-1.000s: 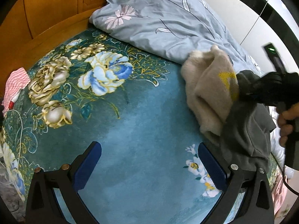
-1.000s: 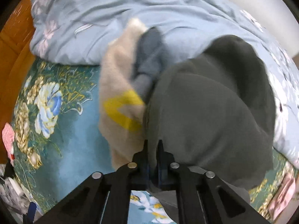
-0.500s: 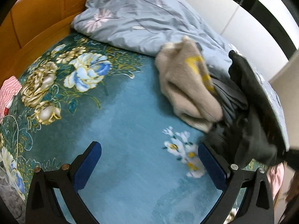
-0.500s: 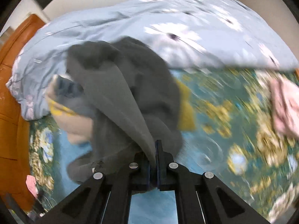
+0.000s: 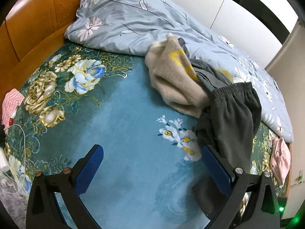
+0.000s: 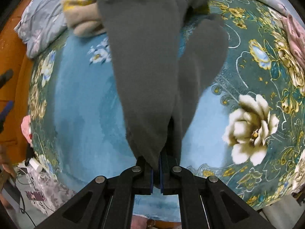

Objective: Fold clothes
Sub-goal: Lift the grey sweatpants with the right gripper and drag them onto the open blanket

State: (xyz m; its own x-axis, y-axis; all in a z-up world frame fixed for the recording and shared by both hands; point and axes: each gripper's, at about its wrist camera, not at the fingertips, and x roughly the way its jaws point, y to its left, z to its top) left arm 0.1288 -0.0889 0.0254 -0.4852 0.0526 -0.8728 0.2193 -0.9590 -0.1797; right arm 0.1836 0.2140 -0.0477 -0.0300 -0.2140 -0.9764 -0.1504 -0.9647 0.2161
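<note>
Two grippers: both over the bed, one loaded, one empty.
Right gripper: jaws pressed nearly together, pinching an end of the grey trousers. The log's slight widening doesn't show as a release – cloth sits tight between the blue pads.
Grey trousers: they hang stretched from the clamp toward the bed's far edge; the elastic waistband lies against the beige sweater.
Left gripper: fingers spread wide, nothing between them, above bare blue bedspread; the trousers drape just past its right finger.
Beige sweater: crumpled near the far edge, resting on the hem of the grey-blue duvet.
Duvet: bunched along the far edge, up to the wooden headboard.
Pink garment: at the bed's right edge – apart from the pile.
</note>
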